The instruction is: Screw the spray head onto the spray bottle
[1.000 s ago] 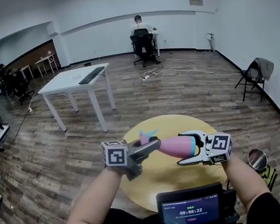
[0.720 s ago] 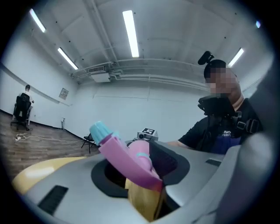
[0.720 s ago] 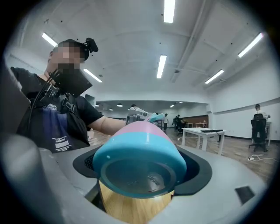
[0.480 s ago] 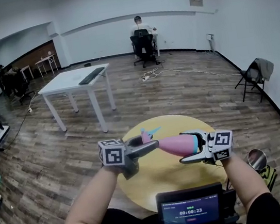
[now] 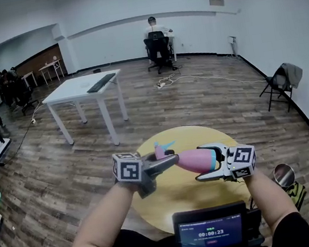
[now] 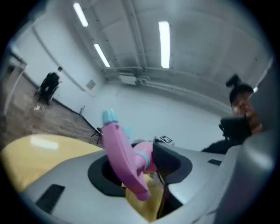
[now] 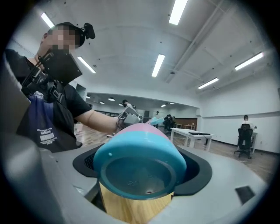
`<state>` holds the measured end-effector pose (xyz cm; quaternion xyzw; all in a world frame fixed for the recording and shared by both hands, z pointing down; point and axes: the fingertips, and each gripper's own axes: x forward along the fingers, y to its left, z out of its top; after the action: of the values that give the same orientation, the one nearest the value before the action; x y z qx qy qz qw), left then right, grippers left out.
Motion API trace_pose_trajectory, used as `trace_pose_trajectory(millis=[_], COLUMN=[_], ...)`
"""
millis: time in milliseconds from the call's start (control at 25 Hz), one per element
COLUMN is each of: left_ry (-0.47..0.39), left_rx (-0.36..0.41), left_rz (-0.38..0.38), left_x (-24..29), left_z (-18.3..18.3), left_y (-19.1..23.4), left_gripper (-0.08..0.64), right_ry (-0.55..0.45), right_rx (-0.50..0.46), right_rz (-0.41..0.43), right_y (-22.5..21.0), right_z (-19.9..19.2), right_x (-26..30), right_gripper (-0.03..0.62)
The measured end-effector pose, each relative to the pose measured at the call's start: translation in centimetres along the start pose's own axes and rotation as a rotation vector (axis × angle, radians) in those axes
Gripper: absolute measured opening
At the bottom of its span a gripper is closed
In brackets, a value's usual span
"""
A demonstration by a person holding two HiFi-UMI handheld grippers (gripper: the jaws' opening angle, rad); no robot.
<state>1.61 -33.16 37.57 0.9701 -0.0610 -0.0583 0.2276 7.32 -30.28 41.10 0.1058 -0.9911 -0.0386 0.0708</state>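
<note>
Spray head [image 5: 161, 149] sits on spray bottle [image 5: 192, 160] neck, tightness unverified | right gripper [image 5: 202, 163] clamps the spray bottle base | left gripper [image 5: 168, 159] jaws just opening, spray head loose between them | further turns probably remain

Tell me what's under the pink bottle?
The spray bottle is up in the air, lying sideways. Below it is the round yellow table, not touching it. The strip of tabletop straight behind the bottle is covered, so I can't see that bit.

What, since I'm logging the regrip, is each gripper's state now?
Left gripper: jaws just been opening, loose around the spray head.
Right gripper: shut on the spray bottle.
</note>
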Motion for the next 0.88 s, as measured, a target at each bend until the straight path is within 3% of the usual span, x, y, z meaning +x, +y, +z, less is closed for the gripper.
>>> trace_pose_trajectory(millis=[80,160,240,320,480,560,600,720,800,880], left_ry=[0.062,0.127,0.172,0.169,0.078,0.016,-0.03,-0.189,-0.241,-0.221], left_rx=[0.186,0.309,0.378,0.383,0.212,0.097,0.033,-0.153,-0.251,-0.238], left_rz=[-0.062,-0.097,-0.113,-0.119,-0.051,0.046,0.097,0.212,0.238,0.177], left_x=[1.0,1.1,1.1,0.9,0.6,-0.7,-1.9,-6.0,-7.3,-5.7], left_z=[-0.4,-0.9,-1.3,-1.3,-0.4,0.4,1.0,2.5,2.6,2.6], left_y=[-2.8,-4.0,-4.2,-4.1,-1.9,0.8,2.4,6.4,7.5,6.3], left_gripper=[0.187,0.183,0.183,0.183,0.197,0.343,0.381,0.41,0.423,0.423], right_ry=[-0.056,-0.07,-0.049,-0.048,-0.073,-0.072,-0.067,-0.043,-0.027,-0.001], right_rx=[0.064,0.091,0.098,0.118,0.153,0.14,0.13,0.083,0.048,0.006], right_rz=[0.09,0.135,0.148,0.152,0.12,0.043,-0.01,-0.143,-0.163,-0.137], right_y=[1.2,1.8,2.1,2.0,0.9,-0.6,-1.5,-3.7,-3.7,-2.6], right_z=[0.7,0.6,0.1,-0.1,0.6,0.7,0.5,-0.2,-0.3,-0.4], right_x=[-0.4,-0.8,-0.6,-0.4,-0.2,-0.5,-0.8,-2.3,-2.6,-1.8], right_gripper=[0.47,0.471,0.471,0.471,0.471,0.471,0.471,0.471,0.471,0.471])
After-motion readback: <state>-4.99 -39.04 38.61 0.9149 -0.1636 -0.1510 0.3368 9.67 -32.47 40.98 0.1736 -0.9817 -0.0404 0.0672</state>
